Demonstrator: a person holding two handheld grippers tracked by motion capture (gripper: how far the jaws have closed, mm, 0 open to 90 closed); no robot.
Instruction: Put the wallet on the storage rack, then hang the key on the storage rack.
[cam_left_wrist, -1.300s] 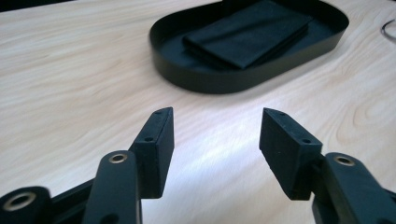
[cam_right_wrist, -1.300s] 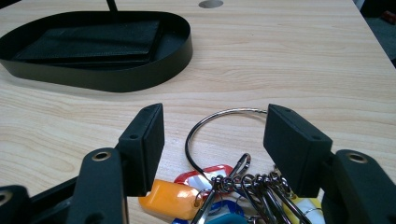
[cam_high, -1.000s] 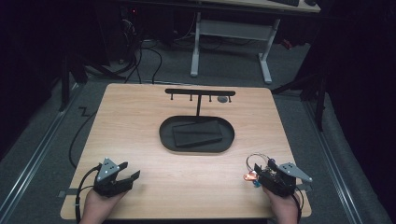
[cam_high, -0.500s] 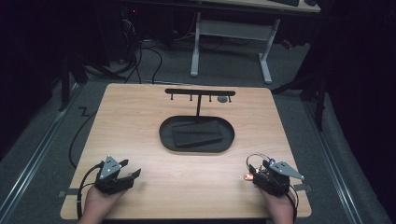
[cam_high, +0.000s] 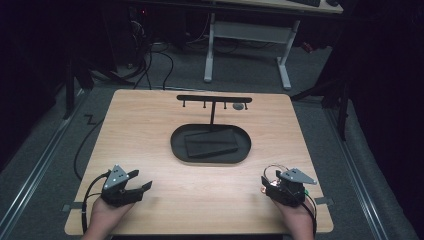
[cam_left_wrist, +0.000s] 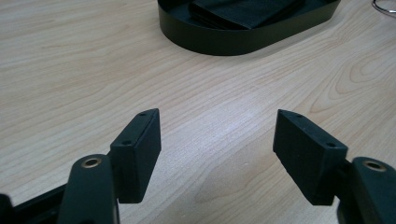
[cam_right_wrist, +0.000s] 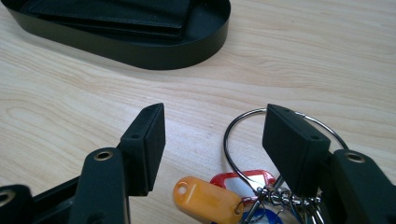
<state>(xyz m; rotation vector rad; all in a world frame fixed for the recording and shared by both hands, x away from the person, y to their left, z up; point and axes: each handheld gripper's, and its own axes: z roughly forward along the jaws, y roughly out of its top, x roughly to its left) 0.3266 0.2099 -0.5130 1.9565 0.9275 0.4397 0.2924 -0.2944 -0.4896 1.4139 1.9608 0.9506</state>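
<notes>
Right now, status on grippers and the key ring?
Both grippers open, left gripper empty. Right gripper over key ring, not gripped. Tray clear of it.

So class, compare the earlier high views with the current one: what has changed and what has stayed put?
The left hand-held gripper has just opened its jaws wider, with nothing between them. The right hand-held gripper slid slightly right along the near edge, jaws open over the key ring. The black tray, wallet and hook rack stayed put.

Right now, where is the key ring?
In the right gripper view, the key ring lies on the table between the right tongs, near the black tray.
</notes>
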